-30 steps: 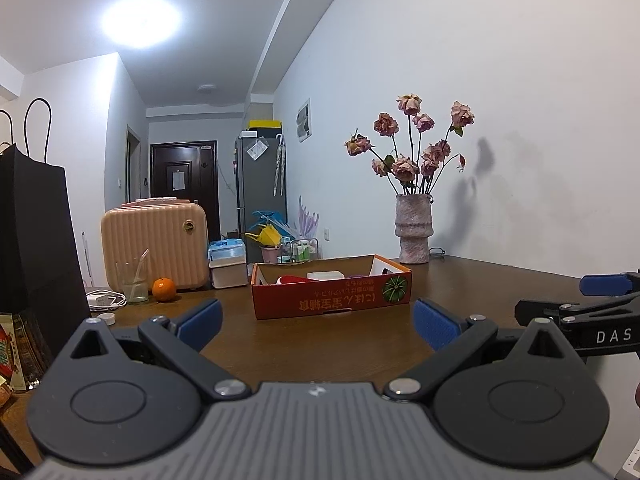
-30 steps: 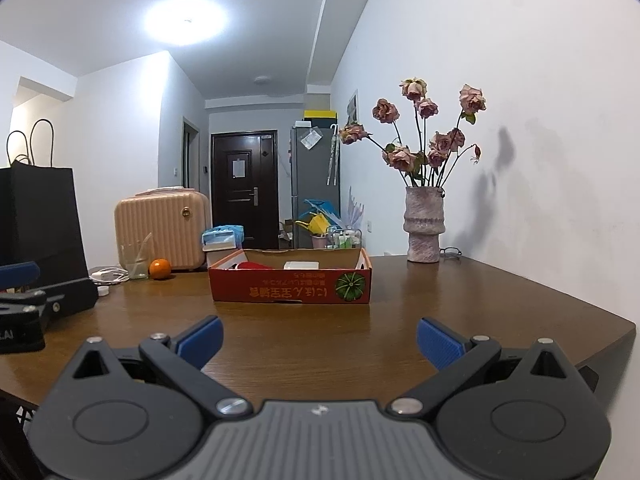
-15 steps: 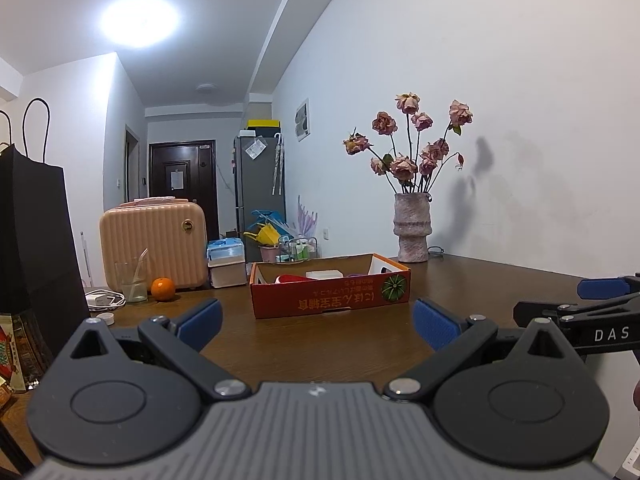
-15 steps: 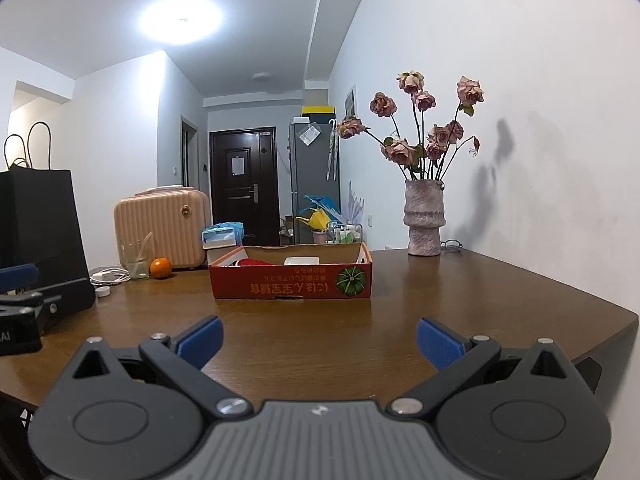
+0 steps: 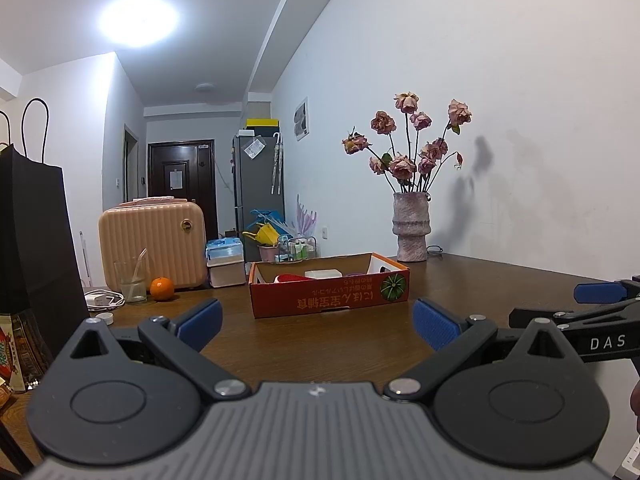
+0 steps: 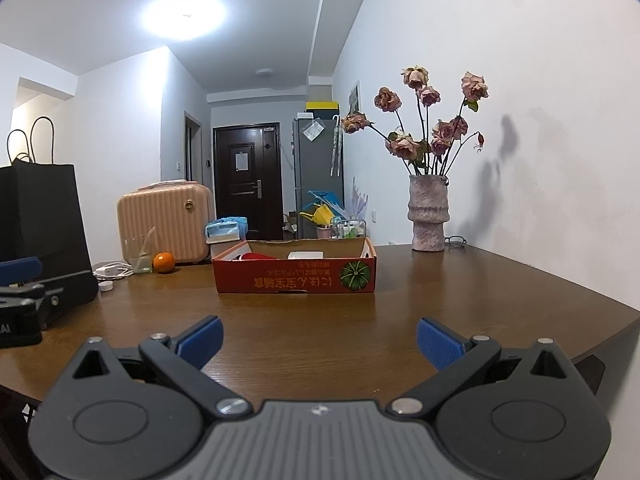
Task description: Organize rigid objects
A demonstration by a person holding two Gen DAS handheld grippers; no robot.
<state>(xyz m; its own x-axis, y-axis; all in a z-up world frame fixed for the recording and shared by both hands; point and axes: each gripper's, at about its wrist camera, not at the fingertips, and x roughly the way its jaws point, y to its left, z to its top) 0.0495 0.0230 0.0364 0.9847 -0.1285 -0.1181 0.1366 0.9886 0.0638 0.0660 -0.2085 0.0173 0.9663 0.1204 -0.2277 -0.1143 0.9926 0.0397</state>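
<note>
Both grippers, the left gripper (image 5: 316, 318) and the right gripper (image 6: 319, 338), hovered with jaws apart and held nothing, well short of the red cardboard box (image 6: 294, 266) holding a red item (image 6: 256, 256) and a white box (image 6: 306, 255), so I judged the scene fitted either items waiting to be sorted or items already put away.

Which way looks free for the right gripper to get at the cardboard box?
Probably straight ahead: the right gripper is open, and only bare table lies between it and the cardboard box.
</note>
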